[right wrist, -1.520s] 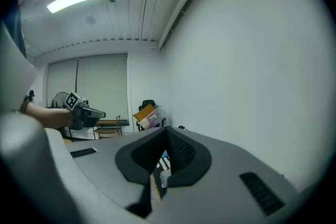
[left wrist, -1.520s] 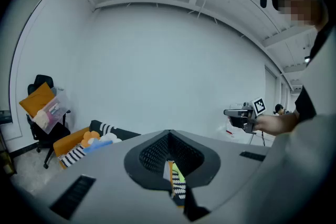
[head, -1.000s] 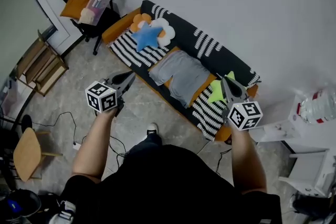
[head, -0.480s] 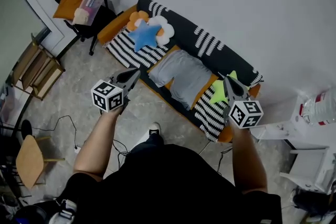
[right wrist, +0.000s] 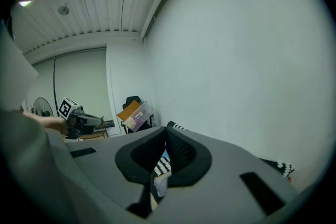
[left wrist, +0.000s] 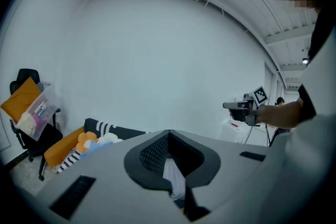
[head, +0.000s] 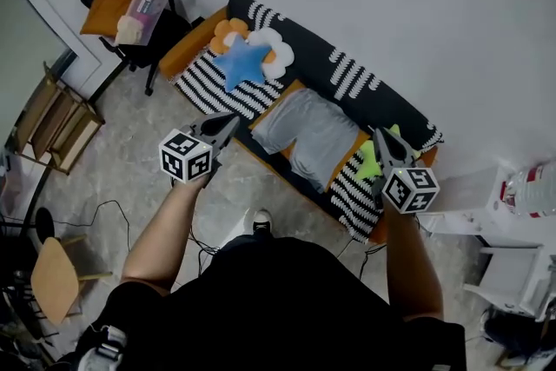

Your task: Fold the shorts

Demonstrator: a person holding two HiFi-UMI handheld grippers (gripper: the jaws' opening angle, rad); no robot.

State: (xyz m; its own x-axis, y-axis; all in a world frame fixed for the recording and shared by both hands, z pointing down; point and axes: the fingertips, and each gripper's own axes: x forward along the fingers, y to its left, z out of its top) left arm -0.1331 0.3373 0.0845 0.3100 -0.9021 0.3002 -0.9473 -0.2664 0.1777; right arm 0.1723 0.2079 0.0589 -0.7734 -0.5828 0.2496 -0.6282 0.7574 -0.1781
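We hold one pair of tongs in each hand, and both are in the air in front of the sofa (head: 351, 76). The left tongs (head: 229, 122) are shut tight with nothing in them. The right tongs (head: 380, 135) are shut tight too, and they are empty as well. Neither pair touches any cloth.

The grey shorts (head: 306, 131) lie spread out on the sofa seat, not yet folded. They sit between the blue star pillow (head: 241, 63) on one side and the green star pillow (head: 368, 159) on the other. The green one is just beside the shorts, and the right tongs hang right over it.

A few things could go wrong from here, we think. If we reach the shorts with the tongs shut like this, we only poke the cloth and push it into a lump. We need to open them first.

The seat looks soft. If we press down too far, we may pinch the sofa cover along with the shorts, and then the cloth does not lift.

The right tongs may bump the green star pillow or grab it by mistake, because it is so close.

If our two hands grab at spots that do not match, the fold comes out crooked.

The shorts also lie near the front edge of the seat. A hard tug toward us may slide them off onto the floor (head: 130, 178).
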